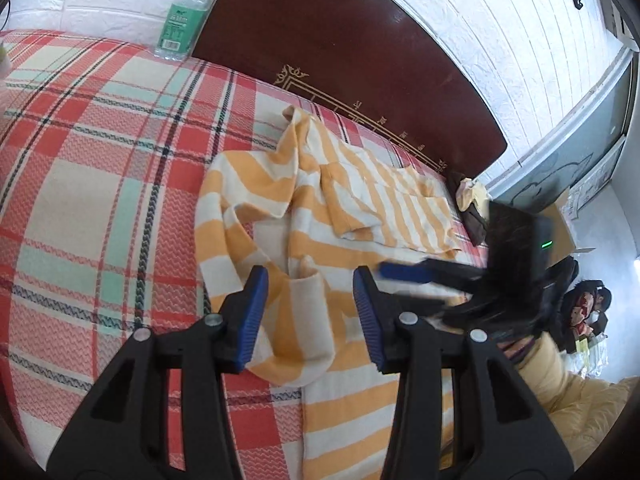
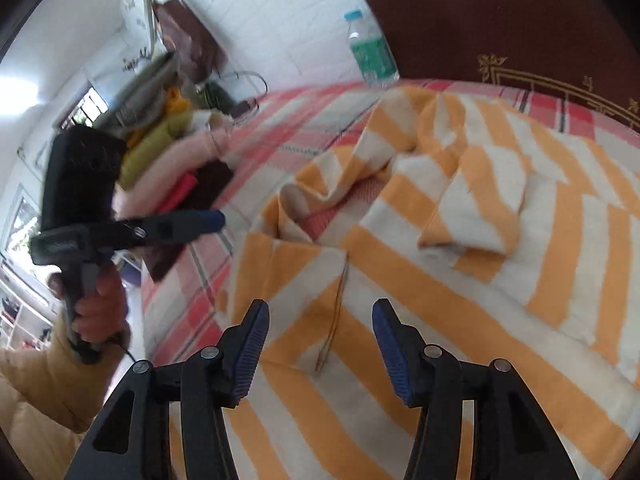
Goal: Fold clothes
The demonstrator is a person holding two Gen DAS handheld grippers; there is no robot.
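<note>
Bed [image 1: 80, 184] with red plaid cover. Orange-and-white striped garment [image 1: 320, 216] lies rumpled ahead of the left gripper [image 1: 310, 312]. Water bottle [image 1: 184, 16] far beyond; blurred clothes pile [image 2: 176, 160], probably folded, left.

Black left gripper [image 1: 310, 316], blue ribbed pads [image 1: 252, 320], silver pivot screws; yellow puffy sleeve [image 2: 36, 392].

The left gripper [image 1: 308, 316] is angled downward with its jaws parted; nothing is pressed between the blue pads. The right gripper [image 2: 320, 350] is likewise angled downward, jaws parted and unloaded. The left gripper's handle is gripped by a hand [image 2: 100, 312] in a yellow sleeve [image 2: 36, 396].
</note>
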